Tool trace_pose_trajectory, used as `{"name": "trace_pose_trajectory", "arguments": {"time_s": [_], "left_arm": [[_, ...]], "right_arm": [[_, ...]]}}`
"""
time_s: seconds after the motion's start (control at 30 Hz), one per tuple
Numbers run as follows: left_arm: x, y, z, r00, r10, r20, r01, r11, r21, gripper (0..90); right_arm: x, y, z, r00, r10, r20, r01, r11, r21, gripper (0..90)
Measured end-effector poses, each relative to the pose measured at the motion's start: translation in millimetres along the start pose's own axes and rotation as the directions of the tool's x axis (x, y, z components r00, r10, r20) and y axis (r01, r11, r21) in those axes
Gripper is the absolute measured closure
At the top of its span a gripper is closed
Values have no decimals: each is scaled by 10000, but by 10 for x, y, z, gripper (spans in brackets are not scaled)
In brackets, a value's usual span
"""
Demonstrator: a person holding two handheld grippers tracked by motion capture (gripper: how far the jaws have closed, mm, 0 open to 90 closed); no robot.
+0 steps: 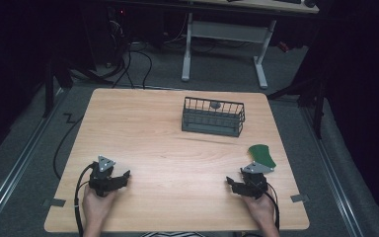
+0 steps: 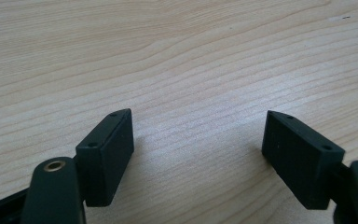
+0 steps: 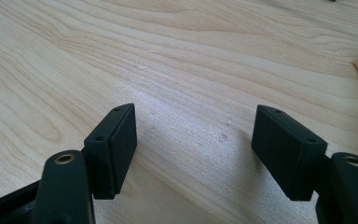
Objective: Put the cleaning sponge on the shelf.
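High view: your left claw (image 1: 121,178) rests on the wooden surface (image 1: 177,148) at its near left, jaws spread, nothing between them. A dark wire basket (image 1: 212,116) stands at far centre-right. Your right claw (image 1: 233,183) rests near right, jaws spread, empty, with a green sponge (image 1: 262,155) just beyond it.

Dim room, grey carpet floor (image 1: 158,74), white-legged desk (image 1: 224,32), trailing cables (image 1: 133,64)
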State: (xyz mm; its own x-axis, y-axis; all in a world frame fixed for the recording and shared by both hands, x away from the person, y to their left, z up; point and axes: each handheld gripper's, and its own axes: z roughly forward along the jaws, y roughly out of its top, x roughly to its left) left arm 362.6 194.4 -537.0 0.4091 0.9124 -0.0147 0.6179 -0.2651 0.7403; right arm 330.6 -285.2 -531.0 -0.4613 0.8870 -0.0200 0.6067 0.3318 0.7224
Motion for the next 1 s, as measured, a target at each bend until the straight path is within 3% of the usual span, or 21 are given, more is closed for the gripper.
{"name": "trace_pose_trajectory", "arguments": {"time_s": [0.53,1.0], "left_arm": [[5,3,1,10000,-61,-26,61,10000,-27,273],[-71,60,57,10000,46,19,-46,10000,-34,297]], "right_arm": [[2,1,-1,10000,44,-10,-44,10000,10,315],[-5,-7,-17,9990,353,291,-349,9993,-118,434]]}}
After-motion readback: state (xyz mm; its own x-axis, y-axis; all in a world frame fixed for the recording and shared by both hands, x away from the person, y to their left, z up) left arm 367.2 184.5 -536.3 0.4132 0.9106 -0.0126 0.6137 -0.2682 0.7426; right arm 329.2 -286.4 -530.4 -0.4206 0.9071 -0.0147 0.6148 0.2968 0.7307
